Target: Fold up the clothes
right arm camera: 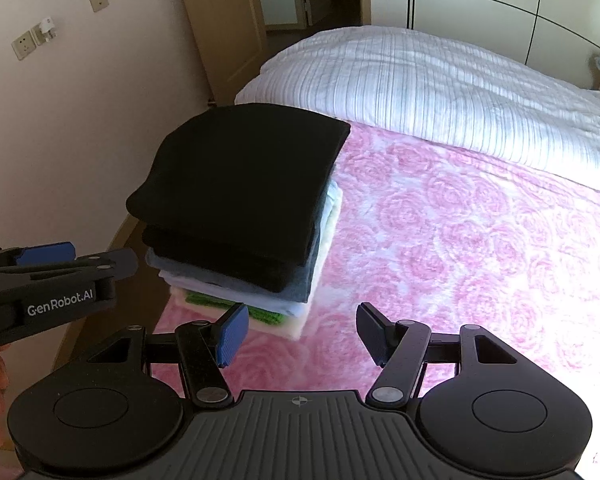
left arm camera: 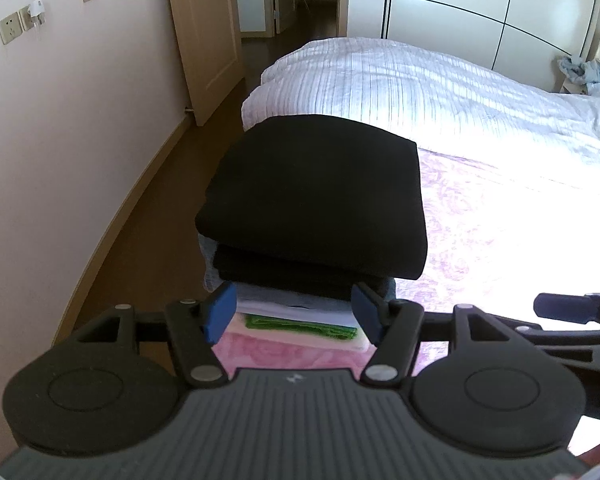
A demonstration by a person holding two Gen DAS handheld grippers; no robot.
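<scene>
Two handheld grippers are seen before a wide bed (right arm camera: pixel 440 216) spread with a pink rose-patterned blanket, a white ribbed quilt (right arm camera: pixel 440 80) bunched across its far half. A tidy stack of folded clothes (right arm camera: pixel 236 216) is set at the bed's left edge, beside the strip of wooden floor (left arm camera: pixel 140 216) under the beige wall. The stack is topped by a square-folded black garment (left arm camera: pixel 320 188), with another dark piece, grey-blue and pale blue layers, a green fold and a cream one pressed beneath. Its longer side is judged to run away from the cameras, toward the quilt.

The stack is faced squarely by the left gripper (left arm camera: pixel 294 314), its blue-padded fingers spread apart and holding nothing, the lower layers framed between them. The right gripper (right arm camera: pixel 300 334) is likewise parted and empty, with the stack lying ahead and to its left, so the left gripper is judged the nearer.

Folded garments already lie as the task would leave them; whether more remains to be folded cannot be settled, since no loose garment is shown on the blanket. A crumpled pale blue cloth (left arm camera: pixel 580 74) is glimpsed by the far wardrobe, too small to be identified. The stack's far side and bottom layer are hidden, and the blanket is washed out by sunlight in the left wrist view.
</scene>
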